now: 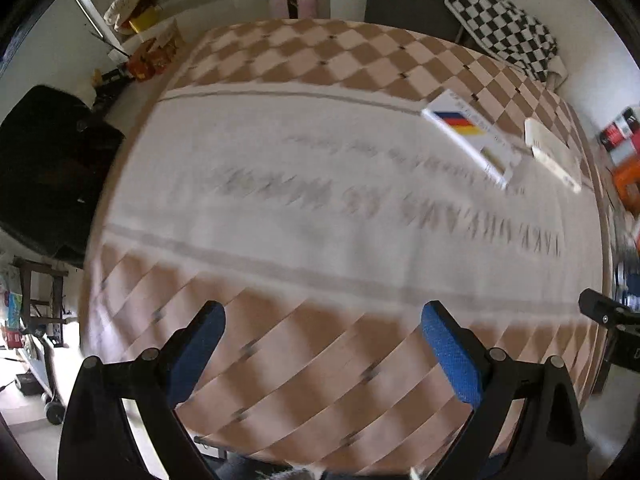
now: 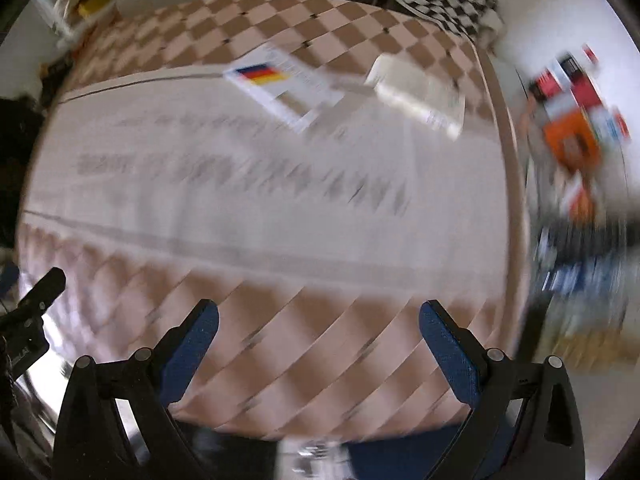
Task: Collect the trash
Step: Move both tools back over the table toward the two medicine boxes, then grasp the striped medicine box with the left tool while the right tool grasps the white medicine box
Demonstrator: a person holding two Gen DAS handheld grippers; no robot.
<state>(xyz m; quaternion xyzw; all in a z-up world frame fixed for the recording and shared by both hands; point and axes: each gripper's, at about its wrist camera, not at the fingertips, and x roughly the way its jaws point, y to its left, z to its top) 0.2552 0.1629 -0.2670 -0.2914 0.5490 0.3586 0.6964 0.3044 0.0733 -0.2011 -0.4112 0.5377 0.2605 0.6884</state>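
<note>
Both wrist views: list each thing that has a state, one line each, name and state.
left gripper: open, empty, above the near table edge.
right gripper: open, empty.
flag box: closed, lying flat on the tablecloth.
white box: lying flat, beside the flag box, apart.

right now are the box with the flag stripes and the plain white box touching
Apart. The left wrist view shows a strip of tablecloth between the flag-striped box and the plain white box; the right wrist view shows the same gap, though blurred.
</note>
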